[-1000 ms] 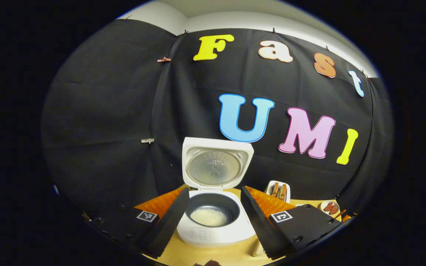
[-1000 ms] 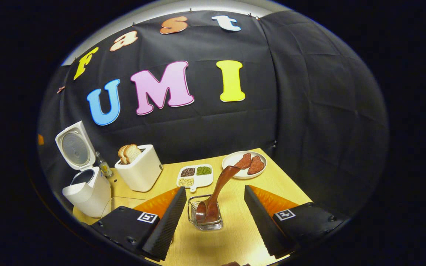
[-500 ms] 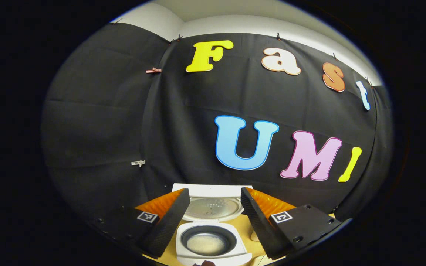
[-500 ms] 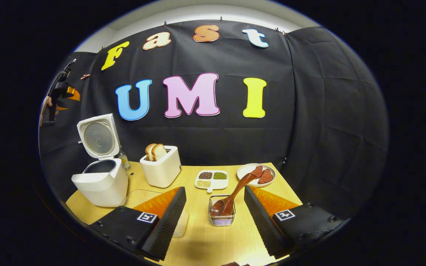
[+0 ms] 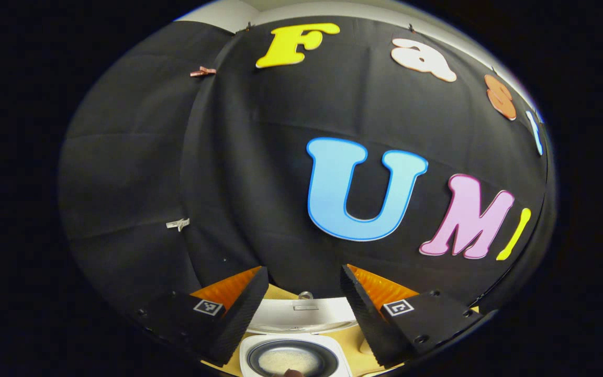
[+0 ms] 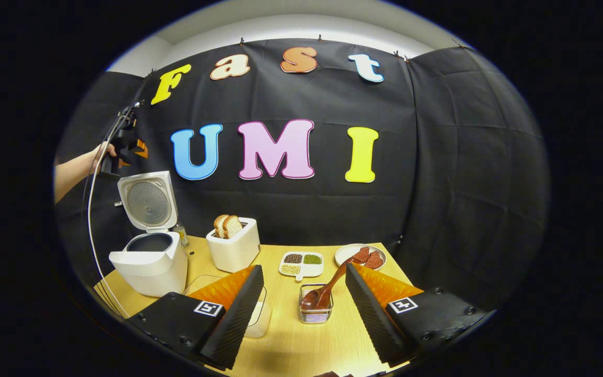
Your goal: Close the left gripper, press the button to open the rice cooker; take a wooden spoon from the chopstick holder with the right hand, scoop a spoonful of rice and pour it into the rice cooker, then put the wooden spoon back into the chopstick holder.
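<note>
Spoon (image 6: 327, 289) rests bowl-down in the wire holder (image 6: 315, 311) near the middle of the desk (image 6: 291, 340), its handle leaning up and to the right toward the plate (image 6: 351, 252); the cooker (image 6: 149, 262) stands at the far left with its lid (image 6: 147, 199) up, and in the left gripper view its pot (image 5: 291, 358) shows rice lying in the bottom. Judging by that, the pour looks done and the step in hand is the finish: the spoon is back and both tools draw clear. The right hand-held gripper (image 6: 304, 306) is released, jaws spread wide with the holder between them but farther off, touching nothing. To end well, I would take it straight back and up so neither finger clips the leaning handle, which could tip the light holder. The left hand-held gripper (image 5: 304, 309) is likewise spread and empty, held above the cooker's open mouth; in the right gripper view a hand (image 6: 100, 157) carries it high at the left, its cable (image 6: 91, 220) drooping beside the cooker. That cable is the thing to mind: keep it from snagging the raised lid. Toaster (image 6: 233, 246) and divided dish (image 6: 301, 263) stand well apart from either path.
</note>
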The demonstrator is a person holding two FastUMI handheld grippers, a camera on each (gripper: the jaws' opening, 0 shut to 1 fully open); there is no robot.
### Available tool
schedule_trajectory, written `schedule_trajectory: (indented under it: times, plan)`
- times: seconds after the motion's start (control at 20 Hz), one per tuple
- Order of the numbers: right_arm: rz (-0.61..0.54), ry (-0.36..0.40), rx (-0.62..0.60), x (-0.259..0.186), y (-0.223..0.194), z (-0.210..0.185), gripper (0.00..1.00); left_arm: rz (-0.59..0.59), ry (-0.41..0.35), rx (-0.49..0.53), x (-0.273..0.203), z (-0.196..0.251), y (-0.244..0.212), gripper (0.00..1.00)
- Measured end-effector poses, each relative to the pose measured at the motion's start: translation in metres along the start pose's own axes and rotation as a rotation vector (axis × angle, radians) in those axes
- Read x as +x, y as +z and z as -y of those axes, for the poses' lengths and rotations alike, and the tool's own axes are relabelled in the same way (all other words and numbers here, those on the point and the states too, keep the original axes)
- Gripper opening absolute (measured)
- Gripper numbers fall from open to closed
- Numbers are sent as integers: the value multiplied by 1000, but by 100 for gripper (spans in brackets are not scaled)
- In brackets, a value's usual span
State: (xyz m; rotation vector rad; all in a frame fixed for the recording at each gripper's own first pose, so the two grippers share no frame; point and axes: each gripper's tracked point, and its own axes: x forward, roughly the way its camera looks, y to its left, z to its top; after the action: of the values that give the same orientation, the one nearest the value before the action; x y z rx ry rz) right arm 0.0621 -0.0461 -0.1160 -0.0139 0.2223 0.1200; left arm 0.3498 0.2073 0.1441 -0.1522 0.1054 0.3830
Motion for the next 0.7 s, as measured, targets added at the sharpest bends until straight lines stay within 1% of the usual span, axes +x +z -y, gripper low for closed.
schedule_trajectory:
  times: [0.1,0.15,0.2,0.25,0.35,0.4,0.45,0.7]
  plan:
    - [-2,-11,4,-6,-1,0,98,-70,15,-14,23,-3,-22,96]
    - [0,-15,9,-9,-2,-2,98,-99,32,0,31,-8,-31,96]
    - [-1,-19,14,-12,-3,-3,98,-99,59,36,33,-15,-33,98]
    - [-7,-20,17,-14,-6,-4,98,-96,66,59,38,-16,-34,98]
    - [-18,-16,17,-17,-12,-10,98,-128,80,85,36,-12,-38,95]
    - [-20,-10,18,-17,-14,-13,98,-133,87,110,34,-12,-41,98]
    - [-20,-3,18,-17,-15,-16,98,-134,90,117,32,-12,-42,99]
    - [-21,44,12,-14,-17,-34,98,-174,83,107,-3,-8,-63,99]
